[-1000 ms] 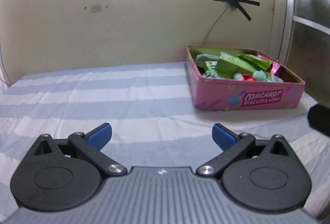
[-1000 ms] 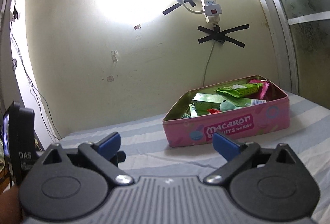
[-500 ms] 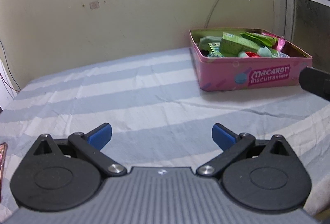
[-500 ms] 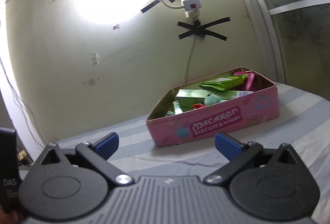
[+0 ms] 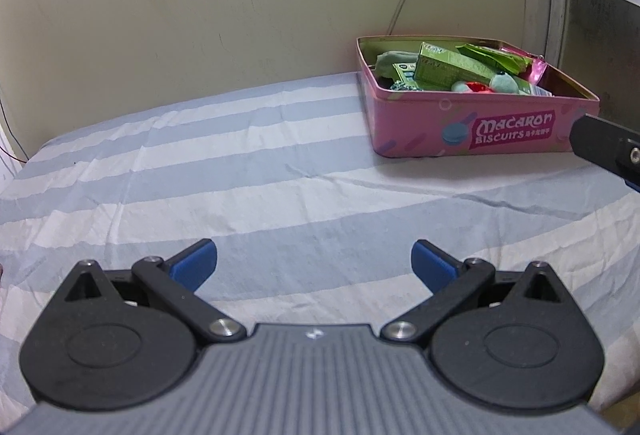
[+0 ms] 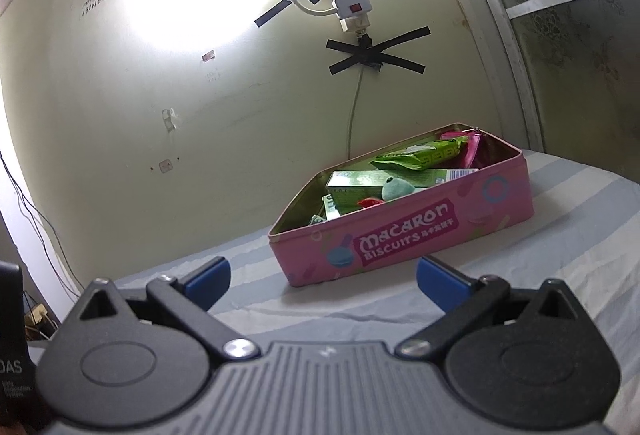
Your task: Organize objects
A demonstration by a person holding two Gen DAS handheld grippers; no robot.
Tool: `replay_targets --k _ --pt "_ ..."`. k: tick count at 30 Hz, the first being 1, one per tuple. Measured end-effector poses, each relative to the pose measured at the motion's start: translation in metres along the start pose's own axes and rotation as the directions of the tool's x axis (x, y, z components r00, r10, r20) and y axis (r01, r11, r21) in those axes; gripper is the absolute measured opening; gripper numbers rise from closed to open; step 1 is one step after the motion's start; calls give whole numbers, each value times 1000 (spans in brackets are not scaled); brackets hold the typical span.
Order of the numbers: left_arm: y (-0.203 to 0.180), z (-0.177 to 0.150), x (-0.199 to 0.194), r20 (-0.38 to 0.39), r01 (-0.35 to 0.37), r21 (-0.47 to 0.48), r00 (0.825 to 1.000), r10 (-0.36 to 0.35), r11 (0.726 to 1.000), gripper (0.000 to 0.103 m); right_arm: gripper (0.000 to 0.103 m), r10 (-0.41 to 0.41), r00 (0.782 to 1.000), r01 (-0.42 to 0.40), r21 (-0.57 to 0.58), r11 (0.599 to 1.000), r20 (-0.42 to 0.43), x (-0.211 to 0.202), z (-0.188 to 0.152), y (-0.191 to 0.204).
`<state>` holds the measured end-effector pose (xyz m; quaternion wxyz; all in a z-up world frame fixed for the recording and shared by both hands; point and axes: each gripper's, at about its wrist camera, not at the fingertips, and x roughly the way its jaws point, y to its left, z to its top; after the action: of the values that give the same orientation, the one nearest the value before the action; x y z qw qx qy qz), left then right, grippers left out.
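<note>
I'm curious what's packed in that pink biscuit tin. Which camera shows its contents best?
The left wrist view: it looks down into the pink biscuit tin, showing green packets and a small plush toy. The right wrist view sees the tin from lower, so its front wall hides more of the contents.

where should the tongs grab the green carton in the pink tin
Probably from above, closing across the narrow width of the green carton at its raised end. It lies tilted on top of the other packets in the pink tin, and the tin's walls block any sideways approach. The right tongs, open, face it most directly.
</note>
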<state>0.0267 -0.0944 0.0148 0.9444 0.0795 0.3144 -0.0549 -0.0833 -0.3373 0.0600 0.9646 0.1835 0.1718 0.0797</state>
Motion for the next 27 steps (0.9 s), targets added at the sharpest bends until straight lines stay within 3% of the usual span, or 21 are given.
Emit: replay_targets --k 27 --pt "-11 -9 16 -64 15 31 998 -13 999 103 103 -40 999 41 8 999 -21 9 -10 -4"
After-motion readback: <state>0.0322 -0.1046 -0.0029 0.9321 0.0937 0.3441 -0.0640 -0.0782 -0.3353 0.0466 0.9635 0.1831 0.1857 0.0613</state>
